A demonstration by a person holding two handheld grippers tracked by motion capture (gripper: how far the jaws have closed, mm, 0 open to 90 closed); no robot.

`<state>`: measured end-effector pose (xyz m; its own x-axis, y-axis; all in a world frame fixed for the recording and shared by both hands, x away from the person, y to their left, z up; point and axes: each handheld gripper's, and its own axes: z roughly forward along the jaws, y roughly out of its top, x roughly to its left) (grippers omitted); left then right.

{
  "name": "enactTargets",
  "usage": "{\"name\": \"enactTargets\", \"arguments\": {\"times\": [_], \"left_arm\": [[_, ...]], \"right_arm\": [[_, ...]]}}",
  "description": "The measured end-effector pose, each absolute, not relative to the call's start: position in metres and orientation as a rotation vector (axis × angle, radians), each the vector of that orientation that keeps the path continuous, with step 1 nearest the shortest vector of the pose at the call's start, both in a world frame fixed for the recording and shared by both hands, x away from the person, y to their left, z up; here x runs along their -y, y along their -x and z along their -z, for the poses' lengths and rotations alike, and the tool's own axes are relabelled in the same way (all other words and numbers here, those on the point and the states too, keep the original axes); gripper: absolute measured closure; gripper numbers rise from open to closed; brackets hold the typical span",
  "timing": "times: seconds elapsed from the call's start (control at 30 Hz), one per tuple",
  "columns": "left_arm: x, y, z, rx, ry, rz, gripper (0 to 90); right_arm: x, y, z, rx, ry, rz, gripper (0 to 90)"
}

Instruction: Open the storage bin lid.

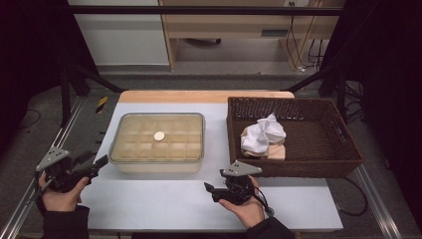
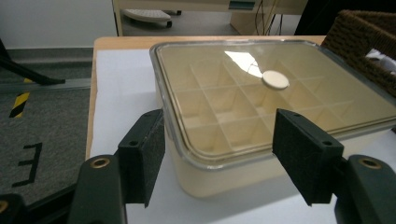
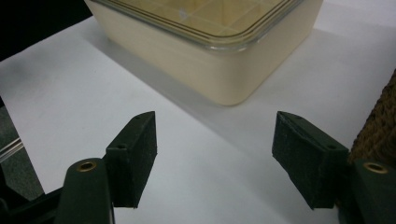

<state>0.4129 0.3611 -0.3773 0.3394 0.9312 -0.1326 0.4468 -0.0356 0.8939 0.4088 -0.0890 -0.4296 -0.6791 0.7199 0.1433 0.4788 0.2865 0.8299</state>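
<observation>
- We are holding a two-jaw gripper in each hand over a white table (image 1: 164, 199), both of them aimed at a cream box (image 1: 157, 144) with a clear lid (image 2: 261, 93).
- The box is sitting on the table's left half, just beside a dark wicker basket (image 1: 343, 144) on the right; white cloth (image 1: 263, 134) is lying in the basket.
- The left gripper (image 2: 217, 154) is hanging off the box's near left corner, jaws spread wide with nothing between the pads.
- The right gripper (image 3: 215, 158) is hovering low in front of the box's near right corner, jaws also spread and holding nothing.
- A small round white disc (image 2: 275, 79) is resting at the middle of the lid.
- We are judging the risks: the lid looks smooth, so pads closing on its rim could slip; uneven lifting could tip it and send the disc sliding off; the right gripper is close to the basket wall and could catch it.
- We are reading no brand or label; a black mark like a letter E is showing on the floor (image 2: 42, 154).
</observation>
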Motion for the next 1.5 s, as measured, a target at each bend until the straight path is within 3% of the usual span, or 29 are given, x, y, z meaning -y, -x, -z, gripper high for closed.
{"name": "enactTargets", "arguments": {"times": [0.87,1.5], "left_arm": [[-0.345,-0.47,0.367,-1.267,-1.674,-0.651,34.0],[-0.35,-0.488,0.393,-1.332,-1.722,-0.626,33.9]], "right_arm": [[0.052,-0.456,0.406,-2.203,-1.135,-1.347,27.3],[0.029,-0.498,0.406,-2.114,-1.247,-1.317,24.7]]}}
